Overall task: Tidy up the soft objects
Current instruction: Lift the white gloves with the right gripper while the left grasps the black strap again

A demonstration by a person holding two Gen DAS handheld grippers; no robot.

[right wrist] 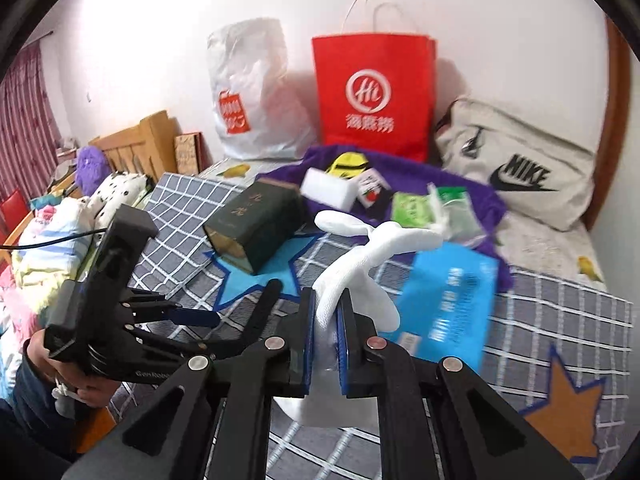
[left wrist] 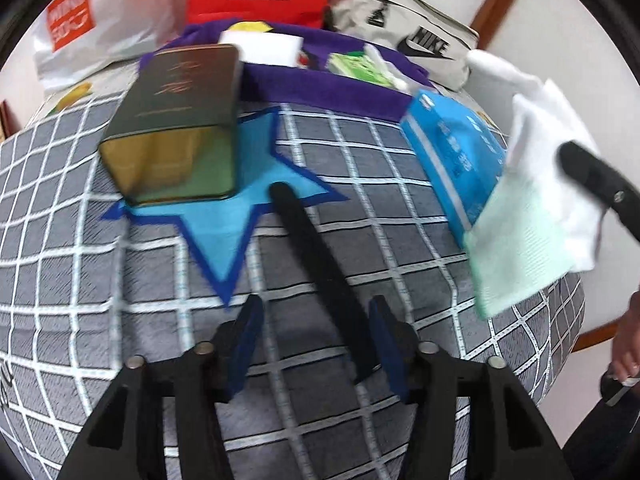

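My right gripper (right wrist: 325, 312) is shut on a white glove (right wrist: 374, 252) and holds it above the checked bedspread (right wrist: 560, 320); the glove's fingers hang forward over a blue tissue pack (right wrist: 448, 300). In the left wrist view the same glove (left wrist: 544, 136) hangs at the right with a pale green cloth (left wrist: 516, 240) below it, beside the blue pack (left wrist: 452, 160). My left gripper (left wrist: 316, 320) is open and empty above the bedspread (left wrist: 120, 280), near a blue star patch (left wrist: 224, 220). It also shows in the right wrist view (right wrist: 208, 318).
A dark green box (left wrist: 176, 128) lies on the star patch. A purple cloth (right wrist: 480, 200) behind holds a white sponge (right wrist: 328, 186) and green packets (right wrist: 412, 208). A red paper bag (right wrist: 372, 92), a white plastic bag (right wrist: 256, 92) and a Nike bag (right wrist: 516, 164) stand by the wall.
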